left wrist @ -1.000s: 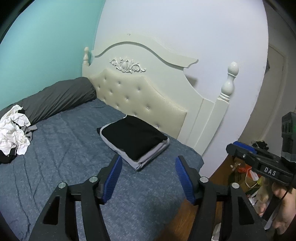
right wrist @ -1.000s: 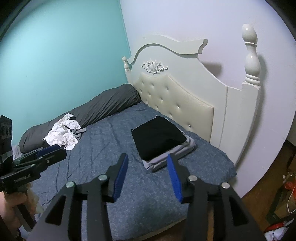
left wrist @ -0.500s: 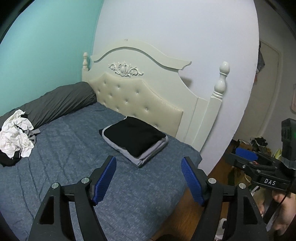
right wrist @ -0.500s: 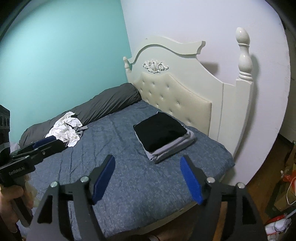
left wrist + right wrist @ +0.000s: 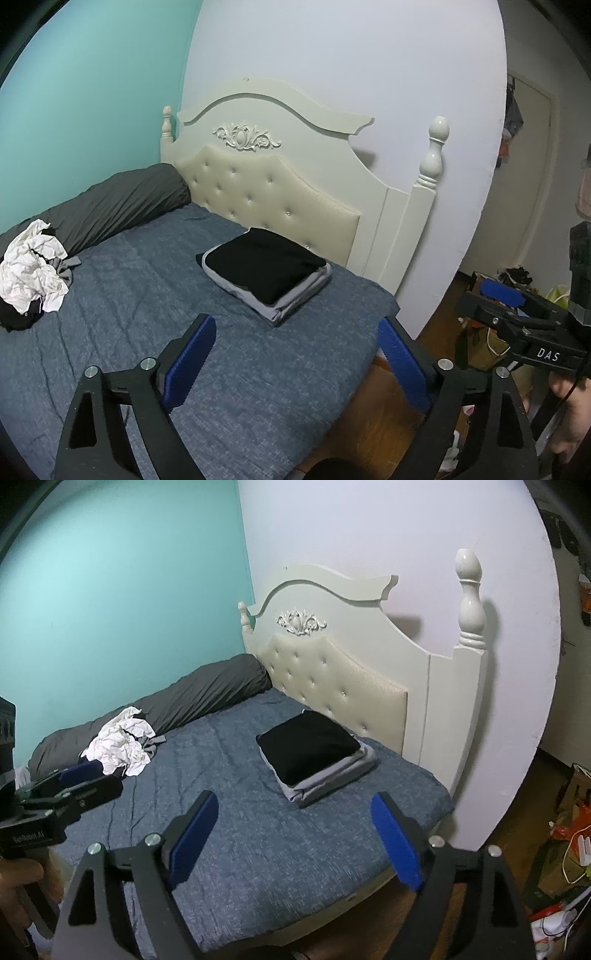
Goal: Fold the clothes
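Both grippers have opened wider above the bed (image 5: 110,295).
Left gripper (image 5: 295,354) and right gripper (image 5: 295,830) spread, empty; the laundry pile (image 5: 29,273) perhaps hides dark clothes.

Both fisheye cameras are looking down along their own blue-padded fingers from off the foot corner of the bed (image 5: 129,295), well apart from it, facing the cream headboard (image 5: 280,184).

The left wrist view is sitting further left, showing the other gripper (image 5: 517,317) at its right edge. The right wrist view is showing the left gripper (image 5: 70,786) at its left edge.

The 2 views are sharing the blue bedspread, the folded stack (image 5: 266,269) at centre, the crumpled white clothes (image 5: 29,269) at left, and the headboard (image 5: 332,679) in the upper middle.
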Available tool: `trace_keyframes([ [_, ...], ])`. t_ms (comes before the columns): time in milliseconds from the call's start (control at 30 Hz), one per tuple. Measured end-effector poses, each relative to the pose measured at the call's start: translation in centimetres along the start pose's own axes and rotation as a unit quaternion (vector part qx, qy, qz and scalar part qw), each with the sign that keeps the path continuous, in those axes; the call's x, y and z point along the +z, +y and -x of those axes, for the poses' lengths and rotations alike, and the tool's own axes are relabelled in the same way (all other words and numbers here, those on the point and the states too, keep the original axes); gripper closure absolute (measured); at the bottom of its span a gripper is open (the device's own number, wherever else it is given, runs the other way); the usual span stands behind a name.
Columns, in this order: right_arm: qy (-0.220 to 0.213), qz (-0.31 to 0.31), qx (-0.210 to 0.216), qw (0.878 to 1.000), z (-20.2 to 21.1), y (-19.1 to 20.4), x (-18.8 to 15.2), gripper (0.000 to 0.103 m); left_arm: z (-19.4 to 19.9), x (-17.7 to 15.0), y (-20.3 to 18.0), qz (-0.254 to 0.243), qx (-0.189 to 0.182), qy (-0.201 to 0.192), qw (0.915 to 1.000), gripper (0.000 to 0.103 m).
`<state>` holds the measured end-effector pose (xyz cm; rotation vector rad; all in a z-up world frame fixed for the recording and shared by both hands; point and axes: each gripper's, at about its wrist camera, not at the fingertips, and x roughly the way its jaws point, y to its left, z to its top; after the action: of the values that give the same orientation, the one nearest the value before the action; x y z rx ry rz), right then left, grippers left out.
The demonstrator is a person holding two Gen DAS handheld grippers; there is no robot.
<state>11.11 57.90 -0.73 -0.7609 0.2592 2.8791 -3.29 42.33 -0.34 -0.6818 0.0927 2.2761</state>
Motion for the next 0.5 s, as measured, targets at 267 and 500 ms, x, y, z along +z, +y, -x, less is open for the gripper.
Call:
trace_keyframes([
  [267,-0.012,0.001,-0.002,1.0,0.9,0.5,-0.4,0.011,1.2,-0.5,0.1,-0.001,0.01,-0.012,0.9999,0.0],
  [500,-0.013,-0.002,-0.007,1.0,1.1,0.7,-1.0,0.006,1.5,-1.1,0.6,0.004,0.022,-0.006,0.9997,0.0],
])
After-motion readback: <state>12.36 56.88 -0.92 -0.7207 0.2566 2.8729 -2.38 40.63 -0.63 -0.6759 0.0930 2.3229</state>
